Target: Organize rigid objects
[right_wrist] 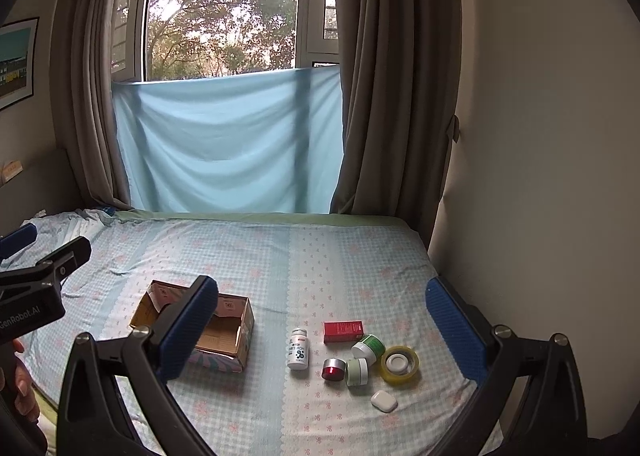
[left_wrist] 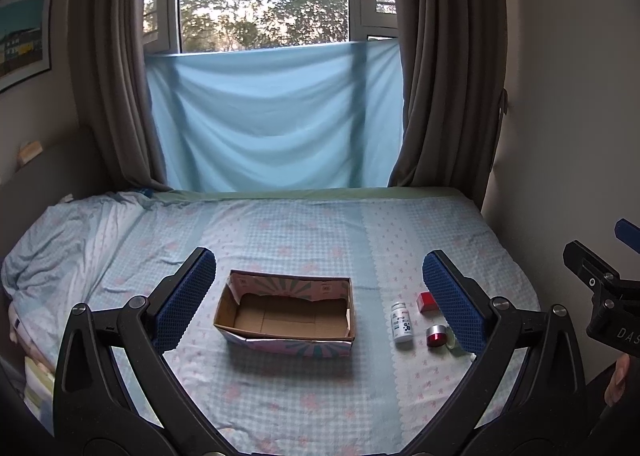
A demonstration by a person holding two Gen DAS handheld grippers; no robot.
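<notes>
An open, empty cardboard box (left_wrist: 286, 314) sits on the bed; it also shows in the right wrist view (right_wrist: 224, 330). Right of it lie a white bottle (right_wrist: 298, 349), a red box (right_wrist: 343, 332), a red-capped tin (right_wrist: 333, 369), two green-and-white jars (right_wrist: 368, 348) (right_wrist: 357, 372), a tape roll (right_wrist: 399, 363) and a white earbud case (right_wrist: 383, 401). The bottle (left_wrist: 401, 323), red box (left_wrist: 426, 302) and tin (left_wrist: 436, 335) show in the left wrist view. My left gripper (left_wrist: 320, 296) is open above the box. My right gripper (right_wrist: 324, 328) is open above the small items.
The bed (left_wrist: 300, 232) has a blue checked sheet and ends at a wall on the right. A blue cloth (left_wrist: 276, 120) and brown curtains hang at the window behind. Rumpled bedding (left_wrist: 60, 240) lies at the left.
</notes>
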